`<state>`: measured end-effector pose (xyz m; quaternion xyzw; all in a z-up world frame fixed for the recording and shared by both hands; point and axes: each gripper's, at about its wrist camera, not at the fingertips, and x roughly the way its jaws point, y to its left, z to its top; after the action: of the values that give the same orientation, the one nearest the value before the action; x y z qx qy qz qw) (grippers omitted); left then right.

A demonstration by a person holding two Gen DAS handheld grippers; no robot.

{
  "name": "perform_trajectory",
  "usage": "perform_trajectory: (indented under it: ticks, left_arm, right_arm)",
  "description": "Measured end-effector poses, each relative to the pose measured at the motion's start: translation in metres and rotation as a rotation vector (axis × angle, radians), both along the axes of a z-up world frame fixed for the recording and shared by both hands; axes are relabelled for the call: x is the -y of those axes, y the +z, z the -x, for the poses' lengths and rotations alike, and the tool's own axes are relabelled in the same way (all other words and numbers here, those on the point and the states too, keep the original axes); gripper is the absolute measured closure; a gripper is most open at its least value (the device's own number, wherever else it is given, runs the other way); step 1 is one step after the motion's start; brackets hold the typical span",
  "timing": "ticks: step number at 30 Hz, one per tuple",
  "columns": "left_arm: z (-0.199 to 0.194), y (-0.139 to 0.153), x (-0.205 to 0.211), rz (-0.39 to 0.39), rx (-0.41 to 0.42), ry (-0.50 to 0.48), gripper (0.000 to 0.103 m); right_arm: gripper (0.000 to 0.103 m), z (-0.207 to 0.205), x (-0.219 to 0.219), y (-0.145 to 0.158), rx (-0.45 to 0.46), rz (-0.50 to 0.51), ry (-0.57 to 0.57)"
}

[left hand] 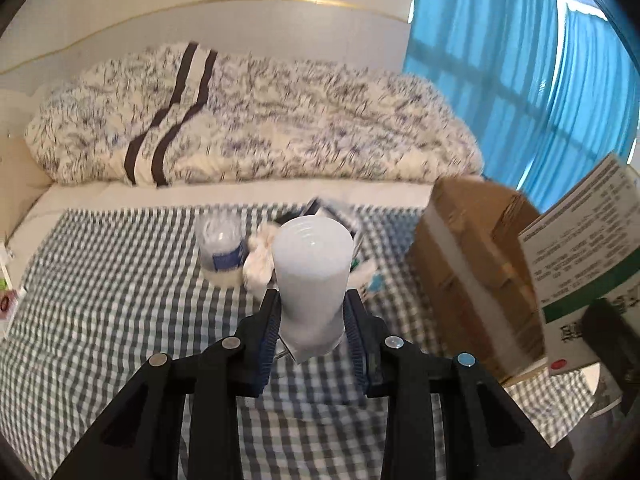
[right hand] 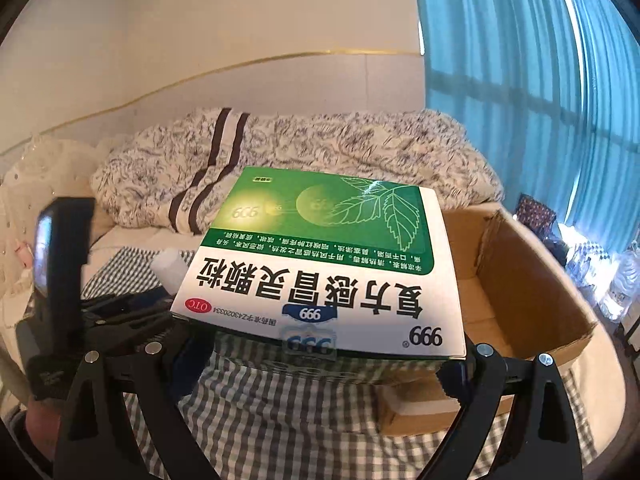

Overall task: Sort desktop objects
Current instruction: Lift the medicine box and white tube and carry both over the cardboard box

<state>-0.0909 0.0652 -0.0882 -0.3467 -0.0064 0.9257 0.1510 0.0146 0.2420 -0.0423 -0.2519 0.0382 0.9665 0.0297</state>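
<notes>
While both grippers are loaded, the sort looks to be midway, by my judgement. The left gripper (left hand: 312, 320) is closed around the lower part of a translucent white plastic cup (left hand: 311, 276), held upright above the checked cloth (left hand: 100, 300) on the surface. The right gripper (right hand: 320, 360) is spread wide and clamps a medicine box (right hand: 320, 272), its fingers pressing the box's left and right sides; the box hangs level, just left of and partly over the open cardboard box (right hand: 532, 292), which seems the likely drop spot. Little can be seen inside that carton, so I cannot tell what has gone in.

Left to sort on the far part of the cloth: a small clear bottle (left hand: 222, 250) with a blue label, crumpled white tissue (left hand: 258, 260) just right of it, and some blurred packets behind the cup.

The medicine box is green and white with leaf art and large dark print, upside down to the camera. The cup is ribbed near its rim, and looks light and easily crushed.
</notes>
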Motion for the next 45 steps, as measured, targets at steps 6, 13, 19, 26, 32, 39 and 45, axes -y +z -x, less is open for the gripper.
perform_trajectory:
  ticks: [6, 13, 19, 26, 32, 39, 45]
  left_arm:
    - [-0.019, 0.054, -0.017, -0.042, -0.084, -0.026, 0.070]
    - [-0.041, 0.105, -0.043, -0.084, -0.158, -0.075, 0.070]
    - [-0.049, 0.133, -0.073, -0.128, -0.175, -0.150, 0.070]
    - [-0.051, 0.137, -0.116, -0.120, -0.190, -0.213, 0.070]
    - [-0.043, 0.117, -0.147, -0.096, -0.153, -0.258, 0.070]
    - [-0.024, 0.082, -0.181, -0.061, -0.061, -0.308, 0.070]
    - [0.005, 0.051, -0.208, -0.015, 0.035, -0.333, 0.070]
  right_arm:
    - [0.010, -0.009, -0.028, 0.028, -0.042, -0.017, -0.045]
    - [0.010, -0.013, -0.064, 0.052, -0.065, -0.036, -0.110]
    - [0.010, -0.014, -0.092, 0.068, -0.078, -0.054, -0.150]
    - [0.010, -0.017, -0.126, 0.071, -0.056, -0.068, -0.199]
    - [0.010, -0.010, -0.148, 0.057, 0.005, -0.070, -0.206]
    - [0.010, 0.010, -0.165, 0.029, 0.117, -0.080, -0.175]
    - [0.009, 0.027, -0.175, 0.001, 0.223, -0.093, -0.136]
